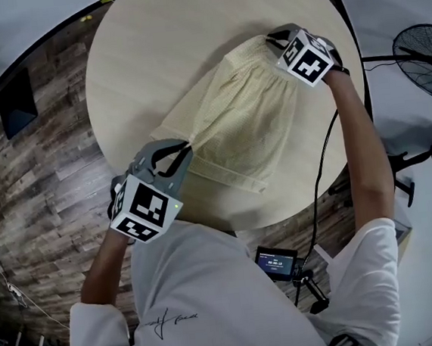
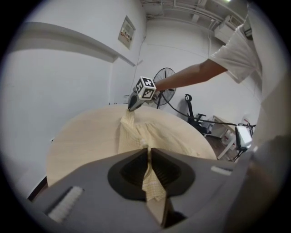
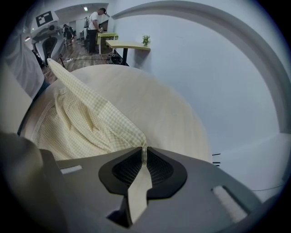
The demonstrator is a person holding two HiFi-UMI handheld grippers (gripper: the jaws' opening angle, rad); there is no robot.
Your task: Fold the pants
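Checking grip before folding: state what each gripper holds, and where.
Both hold the yellow pants: the left gripper by an edge at the near end, the right gripper by a corner of the far, gathered end.

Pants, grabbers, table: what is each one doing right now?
pants: one edge stretched between both grippers, the rest lying on the table
left gripper: shut on the pants
right gripper: shut on the pants
table: holding the pants
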